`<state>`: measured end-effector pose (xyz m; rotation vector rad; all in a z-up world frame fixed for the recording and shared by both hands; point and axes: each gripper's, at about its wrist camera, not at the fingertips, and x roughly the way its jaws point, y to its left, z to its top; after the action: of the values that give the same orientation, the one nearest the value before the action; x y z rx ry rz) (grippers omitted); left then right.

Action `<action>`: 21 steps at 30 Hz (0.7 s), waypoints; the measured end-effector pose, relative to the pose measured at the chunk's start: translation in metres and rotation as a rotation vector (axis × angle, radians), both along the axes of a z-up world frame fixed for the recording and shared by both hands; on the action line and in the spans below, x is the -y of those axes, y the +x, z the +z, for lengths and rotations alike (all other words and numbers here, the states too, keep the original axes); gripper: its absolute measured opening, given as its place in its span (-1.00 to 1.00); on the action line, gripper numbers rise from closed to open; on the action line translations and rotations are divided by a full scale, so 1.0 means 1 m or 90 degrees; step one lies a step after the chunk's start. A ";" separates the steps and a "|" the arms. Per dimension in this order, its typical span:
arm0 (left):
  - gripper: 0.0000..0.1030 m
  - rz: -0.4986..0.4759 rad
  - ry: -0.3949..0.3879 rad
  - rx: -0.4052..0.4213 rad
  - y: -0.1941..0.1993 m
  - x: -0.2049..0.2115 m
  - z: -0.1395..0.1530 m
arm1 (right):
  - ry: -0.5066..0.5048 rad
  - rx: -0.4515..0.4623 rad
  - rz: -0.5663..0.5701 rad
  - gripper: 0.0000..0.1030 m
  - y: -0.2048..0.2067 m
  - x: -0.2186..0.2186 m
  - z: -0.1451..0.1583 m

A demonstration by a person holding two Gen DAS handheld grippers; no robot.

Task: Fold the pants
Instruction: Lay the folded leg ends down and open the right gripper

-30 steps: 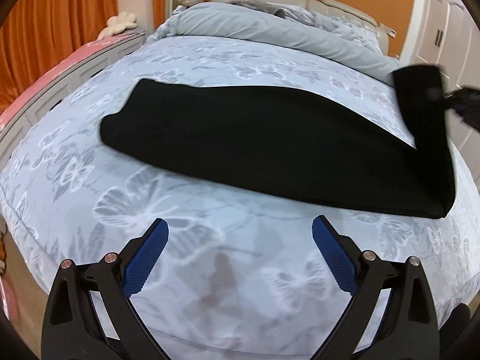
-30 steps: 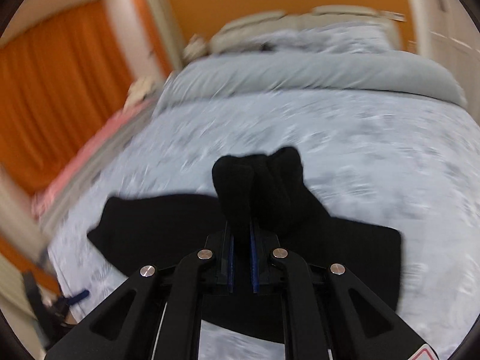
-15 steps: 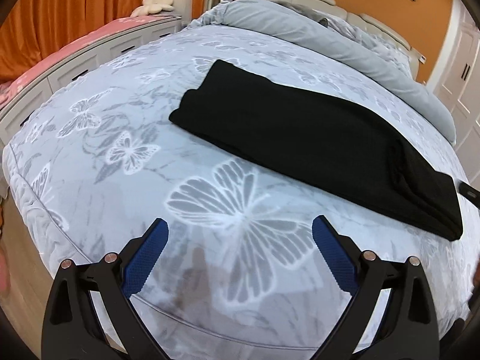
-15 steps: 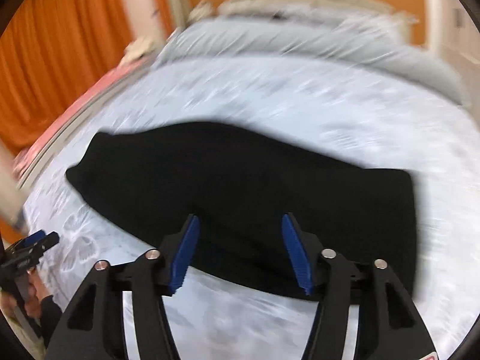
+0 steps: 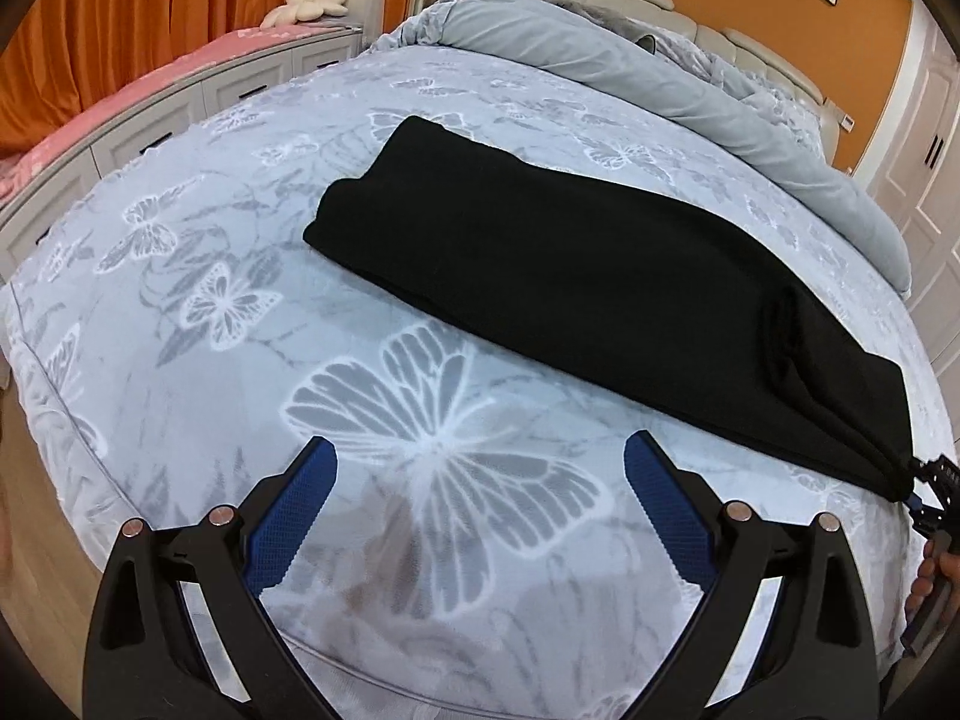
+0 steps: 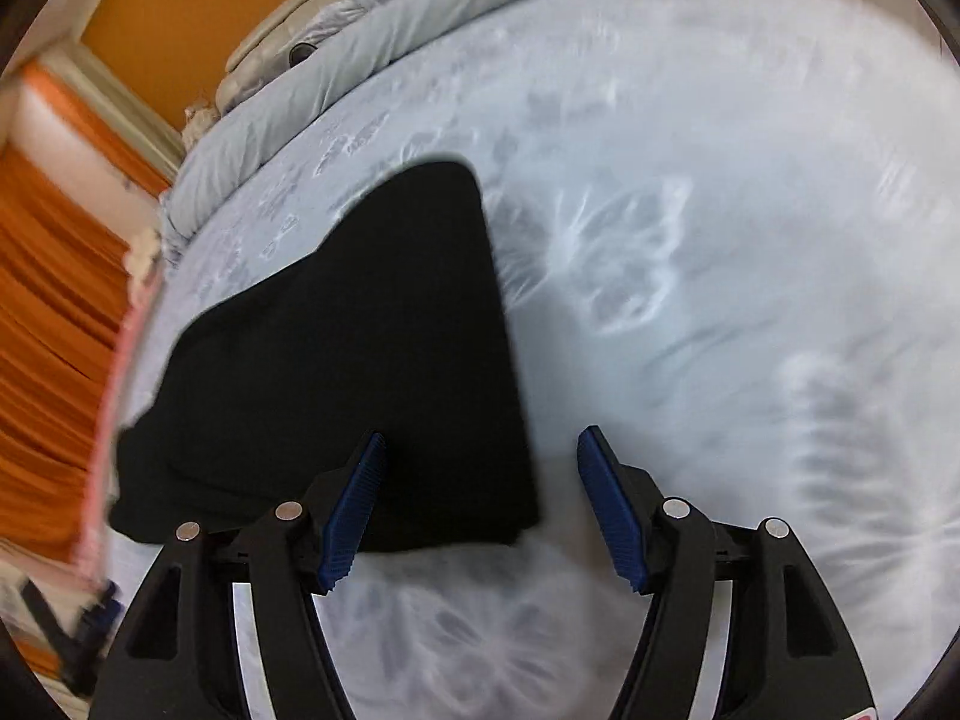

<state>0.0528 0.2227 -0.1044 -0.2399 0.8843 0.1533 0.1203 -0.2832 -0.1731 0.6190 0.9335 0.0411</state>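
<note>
The black pants point(image 5: 570, 276) lie flat on the butterfly-print bed point(image 5: 228, 228) as a long folded band running from the middle to the near right. My left gripper point(image 5: 480, 450) hovers open over bare bedspread in front of them, with nothing between its fingers. In the right wrist view the pants point(image 6: 336, 360) reach in from the left, and their near corner sits between the blue pads of my right gripper point(image 6: 483, 435). Its jaws are closing, but the pads stand clear of the cloth. The right gripper point(image 5: 933, 480) also shows at the pants' right end.
A rolled grey duvet point(image 5: 660, 78) and the headboard lie along the far side of the bed. A pink-topped drawer bench point(image 5: 120, 108) and orange curtains point(image 5: 120, 18) stand to the left. White wardrobe doors point(image 5: 924, 150) are at the right. A hand point(image 5: 936, 570) holds the right gripper.
The right gripper let go of the lifted pants end, which now lies folded flat, then dropped, rolled and came to the pants' corner. The left gripper shifted sideways, staying open.
</note>
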 end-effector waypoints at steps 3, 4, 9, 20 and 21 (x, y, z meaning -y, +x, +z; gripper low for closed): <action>0.84 0.006 0.011 -0.001 0.002 0.001 0.003 | -0.032 0.021 0.035 -0.62 -0.001 -0.017 0.025; 0.84 0.007 0.013 -0.001 0.002 0.002 0.004 | -0.050 0.041 0.045 -0.63 -0.005 -0.022 0.041; 0.84 0.000 0.021 0.004 0.006 0.009 0.007 | -0.139 0.086 0.050 -0.67 -0.032 -0.025 0.085; 0.84 -0.024 0.008 -0.012 0.010 0.014 -0.006 | -0.370 0.071 0.005 0.14 -0.048 -0.057 0.079; 0.84 -0.023 0.011 -0.010 0.010 0.014 -0.006 | -0.382 0.099 0.038 0.14 -0.047 -0.070 0.089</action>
<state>0.0632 0.2083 -0.1100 -0.2069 0.9017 0.1294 0.0733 -0.2129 -0.0840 0.0304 0.7615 -0.1327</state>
